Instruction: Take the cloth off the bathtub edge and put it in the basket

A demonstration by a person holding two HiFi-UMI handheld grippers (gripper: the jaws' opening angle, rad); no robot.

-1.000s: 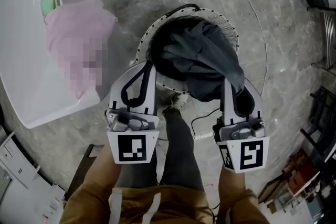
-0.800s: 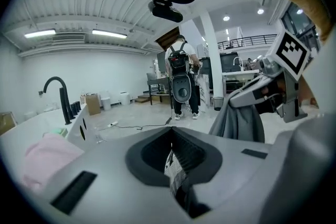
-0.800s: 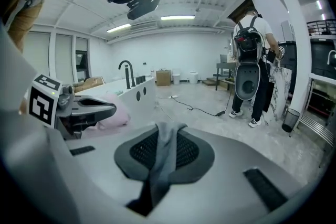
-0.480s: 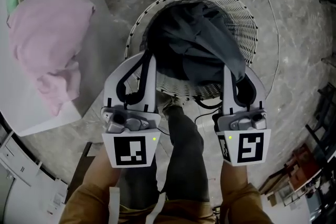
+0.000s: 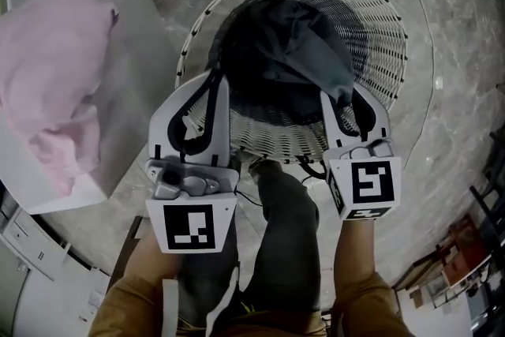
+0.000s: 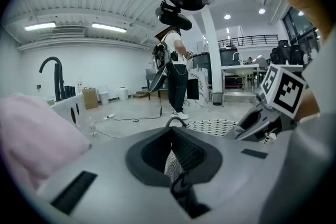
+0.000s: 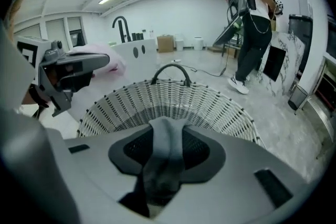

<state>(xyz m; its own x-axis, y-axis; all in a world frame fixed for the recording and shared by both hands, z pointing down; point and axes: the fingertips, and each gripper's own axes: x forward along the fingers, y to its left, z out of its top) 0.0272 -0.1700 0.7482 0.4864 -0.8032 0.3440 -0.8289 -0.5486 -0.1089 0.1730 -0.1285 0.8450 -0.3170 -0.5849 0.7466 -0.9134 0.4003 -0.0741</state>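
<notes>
Fingers on the right gripper (image 7: 165, 131) have just been loosening with the grey cloth (image 5: 304, 51) between them, trailing into the basket (image 5: 379, 28). Those on the left gripper (image 6: 170, 136) are clenched, empty. It looks light and limp, so I'd pinch any fold.

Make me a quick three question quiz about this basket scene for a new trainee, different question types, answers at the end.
1. Multiple choice: where is the grey cloth? A in the basket; B on the floor; C on a shelf.
2. True or false: the pink cloth lies in the basket.
3. Short answer: what is between the jaws of the right gripper?
Key: 1 A. 2 False: it lies on the bathtub edge. 3 The grey cloth; those jaws have just been opening.
</notes>
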